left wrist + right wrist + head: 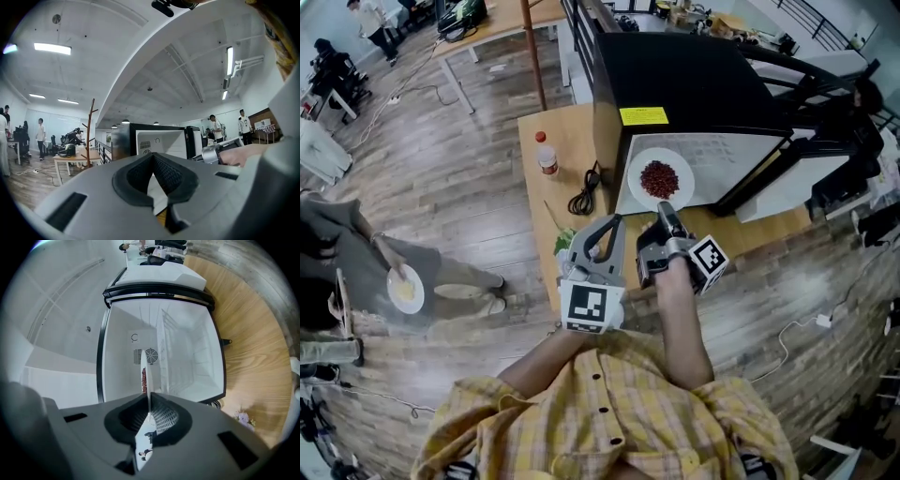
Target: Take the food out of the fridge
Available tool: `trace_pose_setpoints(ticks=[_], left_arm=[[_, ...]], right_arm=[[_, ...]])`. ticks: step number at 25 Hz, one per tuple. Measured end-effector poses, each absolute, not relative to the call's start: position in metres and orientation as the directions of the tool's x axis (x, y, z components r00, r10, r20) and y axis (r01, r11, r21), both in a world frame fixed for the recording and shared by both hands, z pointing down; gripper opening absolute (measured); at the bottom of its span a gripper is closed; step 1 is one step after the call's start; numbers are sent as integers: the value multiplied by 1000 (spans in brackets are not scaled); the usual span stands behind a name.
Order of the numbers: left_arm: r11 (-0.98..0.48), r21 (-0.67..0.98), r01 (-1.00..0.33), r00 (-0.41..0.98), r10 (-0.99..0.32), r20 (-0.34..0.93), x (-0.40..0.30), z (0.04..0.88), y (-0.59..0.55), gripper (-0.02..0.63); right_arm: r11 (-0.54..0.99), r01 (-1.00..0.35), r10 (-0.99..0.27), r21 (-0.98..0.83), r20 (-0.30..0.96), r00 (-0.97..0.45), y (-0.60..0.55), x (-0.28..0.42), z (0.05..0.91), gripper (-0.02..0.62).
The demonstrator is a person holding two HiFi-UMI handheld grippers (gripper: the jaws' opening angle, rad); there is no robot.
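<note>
**Plate of red food held at the mouth of the open fridge**

The person in a yellow checked shirt holds both grippers level in front of the small black fridge [684, 75], which stands on a light wooden table [546, 120]. The fridge door [806, 173] is swung open to the right, and the white inside is bare, with a small round fan on the back wall.

The right gripper [667, 208] has its jaws clamped on the near rim of a white round plate [661, 178]. In the right gripper view the plate is seen edge-on, standing thin between the two black pads. A heap of dark red food [659, 178] lies in the middle of the plate. The plate is in the air just in front of the fridge opening, above the table. I cannot tell if its far edge is inside the compartment.

The left gripper [612, 225] is just beside the right one, on its left, and points at the fridge too. Its jaws are together at the tips and nothing is between them.

On the table to the left of the fridge stands a clear plastic bottle with a red cap [547, 155]. Near it lies a coiled black cable [584, 194].
</note>
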State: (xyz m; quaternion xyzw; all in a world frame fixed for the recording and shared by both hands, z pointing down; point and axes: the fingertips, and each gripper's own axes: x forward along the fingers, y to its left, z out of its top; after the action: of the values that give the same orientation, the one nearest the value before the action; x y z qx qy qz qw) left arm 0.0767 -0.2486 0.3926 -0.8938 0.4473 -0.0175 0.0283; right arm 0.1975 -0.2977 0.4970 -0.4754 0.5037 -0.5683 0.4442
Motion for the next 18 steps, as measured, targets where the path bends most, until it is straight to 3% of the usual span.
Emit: trace_pose_setpoints(ticks=[18], left_arm=[[-590,-58,-806,591,-807,-7,72,388,-216,8]], right_arm=[[-29,-17,-979,-999,32,-203,-224,174,468,17]])
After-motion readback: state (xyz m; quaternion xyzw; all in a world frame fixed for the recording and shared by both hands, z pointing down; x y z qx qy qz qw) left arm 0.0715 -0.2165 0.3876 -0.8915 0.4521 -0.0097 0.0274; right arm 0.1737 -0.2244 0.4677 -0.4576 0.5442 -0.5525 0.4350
